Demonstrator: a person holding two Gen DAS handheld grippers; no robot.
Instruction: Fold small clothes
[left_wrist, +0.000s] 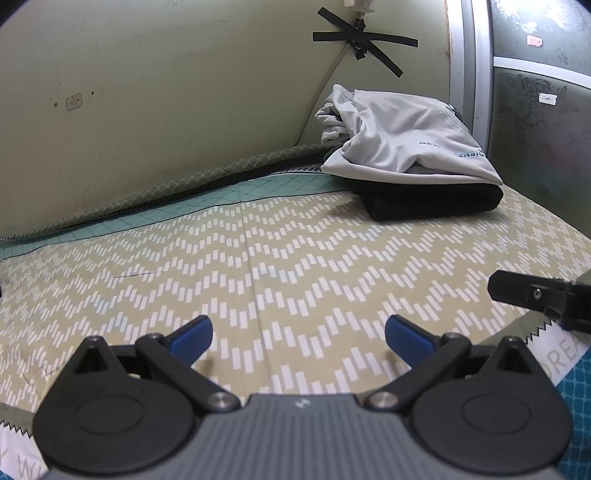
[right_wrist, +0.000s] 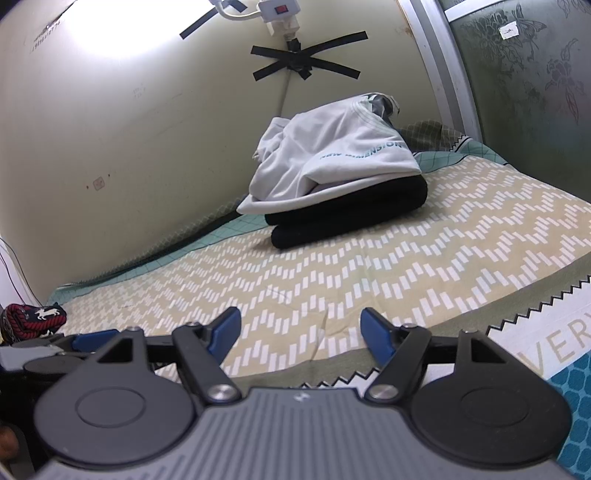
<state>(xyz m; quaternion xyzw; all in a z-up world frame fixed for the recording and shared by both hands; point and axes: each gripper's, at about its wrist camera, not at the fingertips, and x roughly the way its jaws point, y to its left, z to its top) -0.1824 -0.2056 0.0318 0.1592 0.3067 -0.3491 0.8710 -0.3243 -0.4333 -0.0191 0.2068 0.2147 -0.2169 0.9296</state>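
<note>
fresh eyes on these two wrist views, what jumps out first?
The stack at the far end of the patterned bedspread by the wall: a loosely folded white shirt on a folded black garment. Above it, black tape crossed over a cable on the wall. Up close, both grippers, left and right, hover with jaws open, empty.

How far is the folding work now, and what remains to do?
Done, it seems: a white garment lies loosely folded on a folded black garment by the wall. In hand: nothing; the left gripper and right gripper hover with jaws open over the patterned sheet. Possibly left: a red and navy item at the sheet's far left.
</note>
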